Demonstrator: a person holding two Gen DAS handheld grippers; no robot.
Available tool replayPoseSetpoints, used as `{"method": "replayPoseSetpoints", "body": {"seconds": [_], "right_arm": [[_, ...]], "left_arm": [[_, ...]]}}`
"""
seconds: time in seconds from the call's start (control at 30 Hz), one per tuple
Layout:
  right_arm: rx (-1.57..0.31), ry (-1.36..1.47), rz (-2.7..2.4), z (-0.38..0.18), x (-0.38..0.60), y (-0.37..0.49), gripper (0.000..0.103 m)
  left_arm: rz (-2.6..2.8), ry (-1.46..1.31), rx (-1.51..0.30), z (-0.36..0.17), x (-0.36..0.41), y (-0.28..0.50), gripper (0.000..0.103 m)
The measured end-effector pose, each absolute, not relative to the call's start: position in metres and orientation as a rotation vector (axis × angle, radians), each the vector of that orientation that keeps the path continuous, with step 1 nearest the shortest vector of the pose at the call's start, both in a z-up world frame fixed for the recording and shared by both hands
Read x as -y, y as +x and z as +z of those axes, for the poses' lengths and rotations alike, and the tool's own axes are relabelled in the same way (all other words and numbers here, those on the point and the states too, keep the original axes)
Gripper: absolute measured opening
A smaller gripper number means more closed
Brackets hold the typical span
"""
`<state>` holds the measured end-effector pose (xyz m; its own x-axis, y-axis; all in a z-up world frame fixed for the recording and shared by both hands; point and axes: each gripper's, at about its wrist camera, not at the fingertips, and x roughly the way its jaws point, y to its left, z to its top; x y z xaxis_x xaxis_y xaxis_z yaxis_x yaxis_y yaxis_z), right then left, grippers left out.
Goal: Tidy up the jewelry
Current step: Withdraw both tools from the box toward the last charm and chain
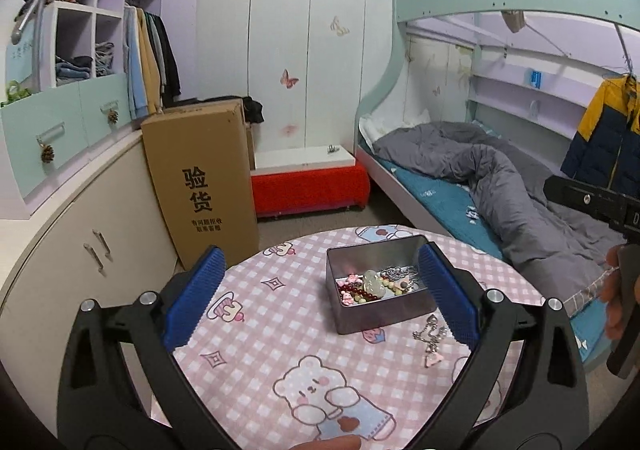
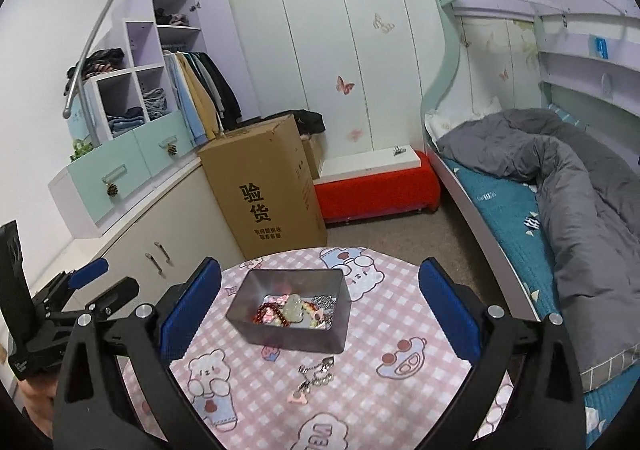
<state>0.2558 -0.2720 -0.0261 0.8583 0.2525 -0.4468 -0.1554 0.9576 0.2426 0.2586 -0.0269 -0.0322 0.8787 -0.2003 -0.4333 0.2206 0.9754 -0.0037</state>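
On the pink checked tablecloth, just in front of the metal tin, lies one silver chain with a pink charm, apparently the last piece left out. Its long axis runs from the tin's near wall toward the camera, charm end nearest in the right wrist view. Beads, a pale pendant and chains already sit inside the tin, so most sorting looks done. Both the left gripper and the right gripper hover with jaws spread wide, holding nothing.
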Motion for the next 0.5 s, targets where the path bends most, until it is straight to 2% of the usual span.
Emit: {"method": "replayPoseSetpoints", "body": {"seconds": [0.27, 0.5], "right_arm": [[-0.452, 0.156, 0.213, -0.027, 0.264, 0.211, 0.095], [-0.447, 0.128, 0.176, -0.047, 0.263, 0.177, 0.095]], "left_arm": [[-0.216, 0.062, -0.404, -0.029, 0.032, 0.223, 0.096], [-0.225, 0.044, -0.436, -0.056, 0.034, 0.209, 0.096]]}}
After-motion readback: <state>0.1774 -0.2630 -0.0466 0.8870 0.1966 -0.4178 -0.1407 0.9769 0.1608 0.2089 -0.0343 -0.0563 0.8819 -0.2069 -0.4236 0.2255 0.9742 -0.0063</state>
